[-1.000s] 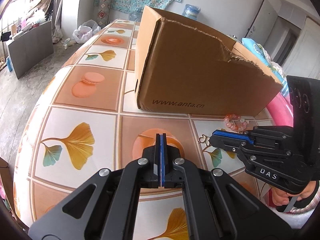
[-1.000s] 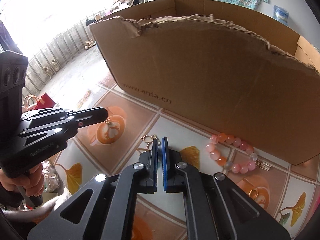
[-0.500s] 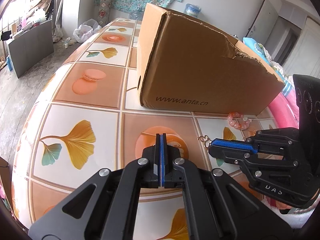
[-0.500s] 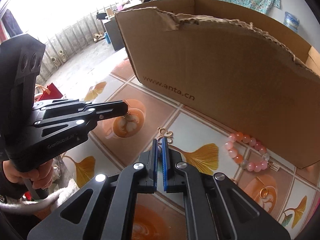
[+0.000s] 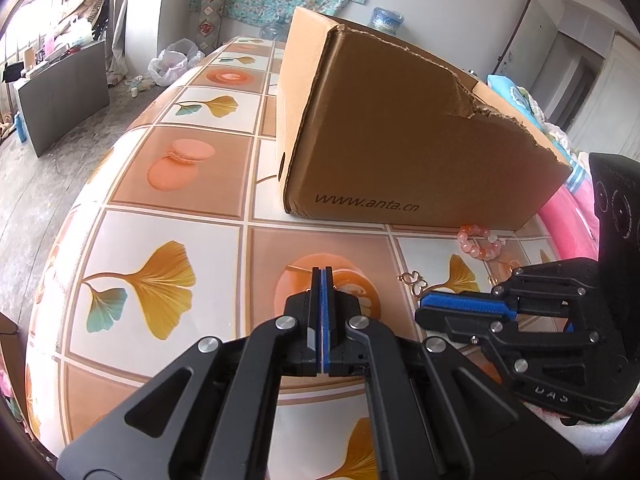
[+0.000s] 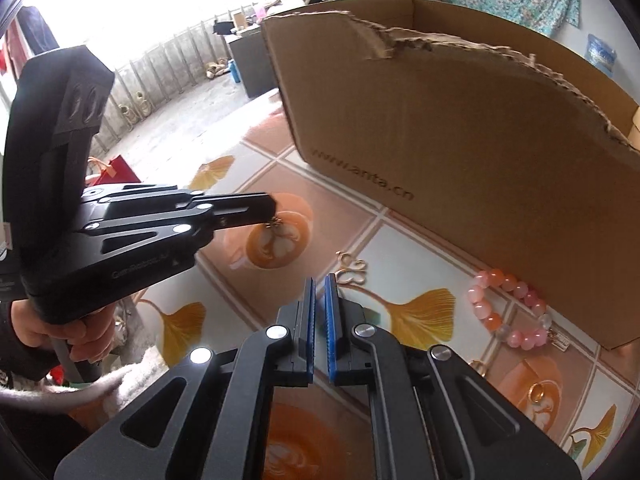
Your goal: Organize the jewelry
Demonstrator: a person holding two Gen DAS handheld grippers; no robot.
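Tablecloth (image 5: 168, 216) lies bare left of cardboard box (image 5: 400, 140).

On the desk (image 6: 408, 248) stands the cardboard box (image 6: 480, 152). Against the box's front wall lies the bead bracelet (image 6: 510, 308); the butterfly clasp (image 6: 352, 270) lies farther out, left of the bracelet, and a small ring (image 6: 538, 392) lies nearer the viewer than the bracelet.

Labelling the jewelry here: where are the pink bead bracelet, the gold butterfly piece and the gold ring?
pink bead bracelet (image 6: 510, 312): right wrist view, open middle's bead rim.
gold butterfly piece (image 6: 352, 272): right wrist view, its wire loops.
gold ring (image 6: 538, 392): right wrist view, its band.
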